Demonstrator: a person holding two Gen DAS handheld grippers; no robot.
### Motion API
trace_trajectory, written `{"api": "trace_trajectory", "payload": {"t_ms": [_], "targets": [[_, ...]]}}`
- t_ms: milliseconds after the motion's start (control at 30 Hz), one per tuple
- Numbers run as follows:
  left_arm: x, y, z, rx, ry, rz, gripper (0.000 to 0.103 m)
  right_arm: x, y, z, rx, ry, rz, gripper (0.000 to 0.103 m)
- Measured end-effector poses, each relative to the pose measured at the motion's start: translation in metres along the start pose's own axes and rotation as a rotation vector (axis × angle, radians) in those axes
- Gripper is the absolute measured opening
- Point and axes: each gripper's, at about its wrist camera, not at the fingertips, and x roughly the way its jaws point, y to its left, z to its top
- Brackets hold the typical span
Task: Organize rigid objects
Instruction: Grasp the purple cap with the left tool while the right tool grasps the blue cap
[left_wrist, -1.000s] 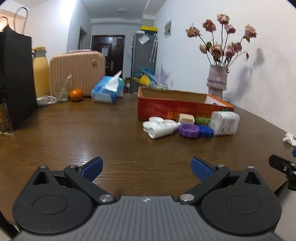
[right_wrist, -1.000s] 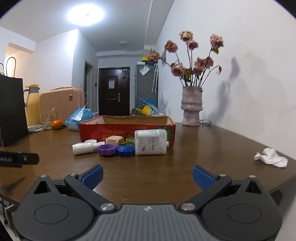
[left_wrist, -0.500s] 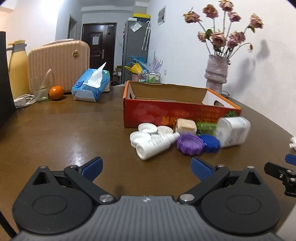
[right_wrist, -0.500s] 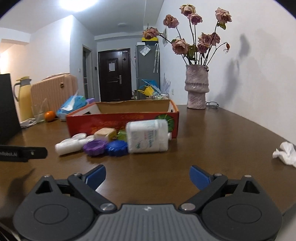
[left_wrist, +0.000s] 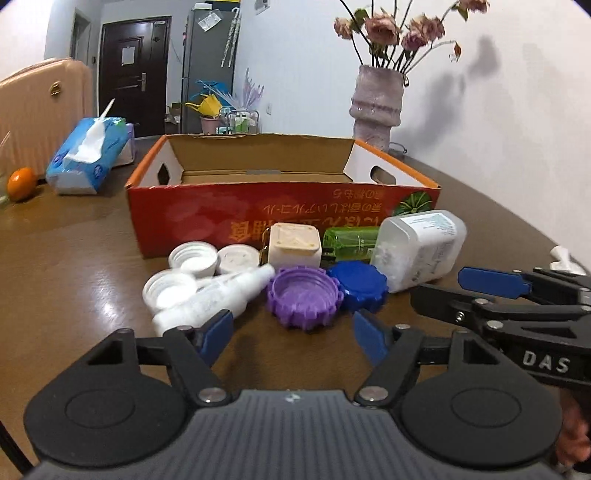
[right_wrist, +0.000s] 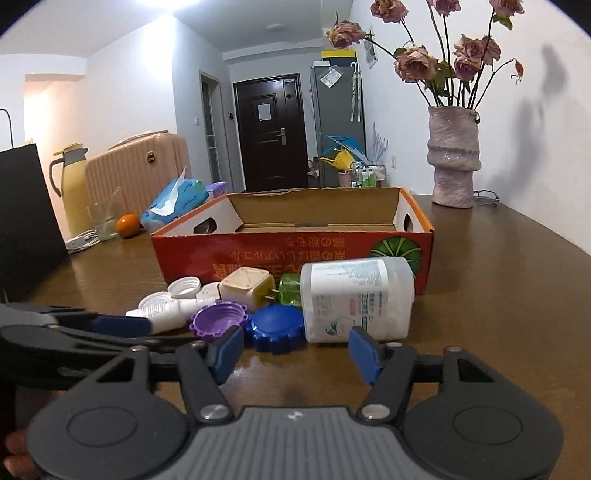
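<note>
Now | both grippers closer to pile by box (left_wrist: 280, 206) | left gripper (left_wrist: 291, 334) & right gripper (right_wrist: 295, 352) jaws just narrowed, part-open, nothing between | purple cap (left_wrist: 303, 295), blue cap (right_wrist: 277, 326) nearest; pick likely next

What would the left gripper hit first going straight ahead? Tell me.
Most likely the purple lid, which lies just ahead between the fingers of the left gripper. The jaws, just closing, hold nothing. The white spray bottle sits off to its left.

Brown wooden table (left_wrist: 74, 266): red box (left_wrist: 258, 206), purple lid (left_wrist: 303, 295), blue lid (left_wrist: 360, 286), white jar (left_wrist: 421, 247), vase (left_wrist: 376, 107).
</note>
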Motion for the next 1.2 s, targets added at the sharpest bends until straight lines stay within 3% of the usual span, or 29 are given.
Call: {"api": "trace_trajectory", "payload": {"t_ms": [233, 267, 333, 600, 833, 933, 1067, 1167, 1200], "targets": [[0.030, -0.008, 0.009, 0.018, 0.051, -0.019, 0.073, 0.007, -0.017, -0.002, 0.031, 0.032, 0.017, 0.055], [0.033, -0.008, 0.009, 0.013, 0.055, -0.020, 0.070, 0.007, -0.019, -0.003, 0.037, 0.038, 0.022, 0.052], [0.034, -0.009, 0.009, 0.013, 0.045, -0.004, 0.051, 0.008, -0.021, -0.005, 0.043, 0.048, 0.037, 0.049], [0.014, 0.000, 0.001, -0.007, 0.037, -0.024, 0.051, 0.022, -0.006, -0.001, -0.001, 0.073, 0.069, 0.049], [-0.025, 0.029, -0.016, -0.050, 0.025, 0.023, 0.051, 0.045, 0.014, 0.010, -0.051, 0.106, 0.077, 0.051], [-0.037, 0.041, -0.022, -0.063, 0.014, 0.047, 0.051, 0.059, 0.023, 0.013, -0.065, 0.132, 0.029, 0.051], [-0.047, 0.057, -0.026, -0.102, 0.001, 0.055, 0.051, 0.074, 0.034, 0.015, -0.087, 0.148, -0.034, 0.063], [-0.055, 0.064, -0.029, -0.115, -0.010, 0.055, 0.051, 0.082, 0.041, 0.017, -0.112, 0.161, -0.063, 0.060], [-0.059, 0.065, -0.030, -0.118, -0.016, 0.054, 0.051, 0.083, 0.042, 0.017, -0.114, 0.165, -0.071, 0.052]]}}
